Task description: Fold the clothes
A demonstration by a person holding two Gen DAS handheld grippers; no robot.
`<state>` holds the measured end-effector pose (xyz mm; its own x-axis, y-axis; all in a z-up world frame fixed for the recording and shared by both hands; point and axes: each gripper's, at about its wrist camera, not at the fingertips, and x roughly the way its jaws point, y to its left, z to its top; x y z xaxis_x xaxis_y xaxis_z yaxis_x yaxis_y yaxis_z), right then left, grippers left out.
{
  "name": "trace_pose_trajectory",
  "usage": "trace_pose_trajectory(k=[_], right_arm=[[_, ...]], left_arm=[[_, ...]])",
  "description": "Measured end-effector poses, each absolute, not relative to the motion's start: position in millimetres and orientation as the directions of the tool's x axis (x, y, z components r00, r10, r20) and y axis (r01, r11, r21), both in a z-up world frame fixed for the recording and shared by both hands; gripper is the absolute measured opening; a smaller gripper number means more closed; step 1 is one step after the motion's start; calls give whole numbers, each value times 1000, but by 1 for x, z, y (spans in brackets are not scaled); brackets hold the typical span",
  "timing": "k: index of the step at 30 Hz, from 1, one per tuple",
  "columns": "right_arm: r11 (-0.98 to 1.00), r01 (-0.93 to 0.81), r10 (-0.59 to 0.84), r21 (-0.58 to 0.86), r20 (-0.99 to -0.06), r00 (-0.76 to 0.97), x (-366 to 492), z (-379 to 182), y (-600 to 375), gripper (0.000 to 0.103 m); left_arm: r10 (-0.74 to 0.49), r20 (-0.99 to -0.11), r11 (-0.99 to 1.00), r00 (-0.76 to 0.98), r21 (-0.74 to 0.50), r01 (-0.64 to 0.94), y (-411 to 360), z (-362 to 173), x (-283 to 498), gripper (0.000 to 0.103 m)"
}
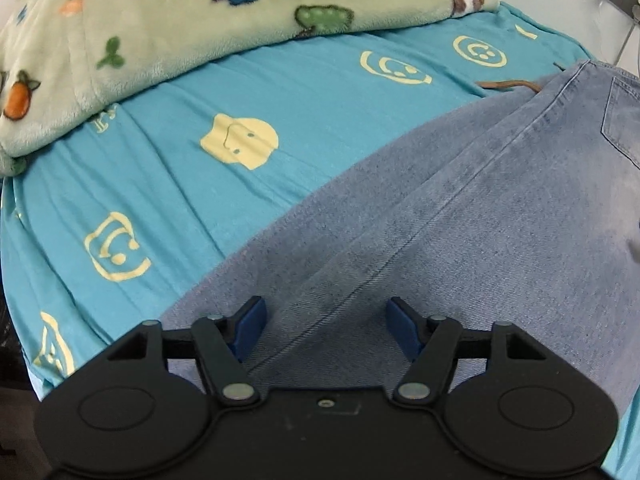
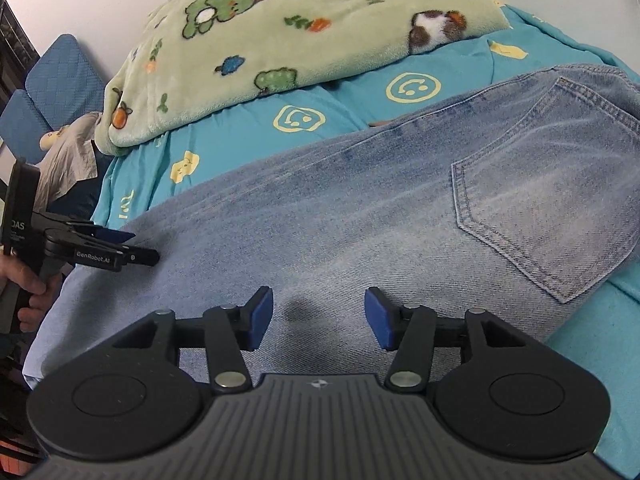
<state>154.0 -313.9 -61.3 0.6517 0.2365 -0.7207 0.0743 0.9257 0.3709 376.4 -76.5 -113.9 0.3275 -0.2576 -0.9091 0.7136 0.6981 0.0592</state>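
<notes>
Both tongs (image 1: 325,330) (image 2: 319,316) agape over jeans (image 2: 360,208), legs lengthwise leftward, waist rightward

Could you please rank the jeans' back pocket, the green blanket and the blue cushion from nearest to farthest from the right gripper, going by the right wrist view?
1. Back pocket: on the jeans, up and to the right of the right gripper.
2. Green blanket: beyond the jeans, at the far side of the bed.
3. Blue cushion: off the bed, far upper left.
</notes>
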Motion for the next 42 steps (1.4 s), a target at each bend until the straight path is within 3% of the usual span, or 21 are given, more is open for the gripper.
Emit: trace_pose_trajectory(k=[2,6,12,16,26,37,38,39,41,42], right_arm=[[924,75,239,375,-720,651,154,-62,-314,55],[919,80,246,386,-720,649,155,-63,-317,55],[919,81,245,386,-720,649,153,-64,-316,55],[915,86,248,394,-719,649,153,-64,-320,55],[894,104,271,435,-711,649,151,-64,-326,56],[902,114,253,416,-725,641,156,-71,-327,59],[907,109,249,407,-726,640,156,-71,-327,60],[911,104,245,398,-728,640,156,-71,-326,60],[918,97,238,383,-731,640,157,-72,-324,60],[922,93,235,377,-732,639,156,-71,-323,61]], left_arm=[[-245,-909,704,337,73,707,-77,-114,376,50],[-204,-907,712,369,122,692,-82,-111,368,21],[-107,-889,726,446,236,645,-100,-111,354,6],[-55,-859,763,508,292,577,-109,-101,351,3],[25,-783,817,622,374,439,-122,-66,379,3],[22,-772,872,635,325,366,-116,-110,393,6],[8,-765,881,644,310,357,-113,-107,389,13],[-5,-763,898,647,281,338,-107,-101,385,31],[-50,-749,930,661,206,304,-93,-85,371,45],[-72,-741,945,668,163,283,-83,-75,361,47]])
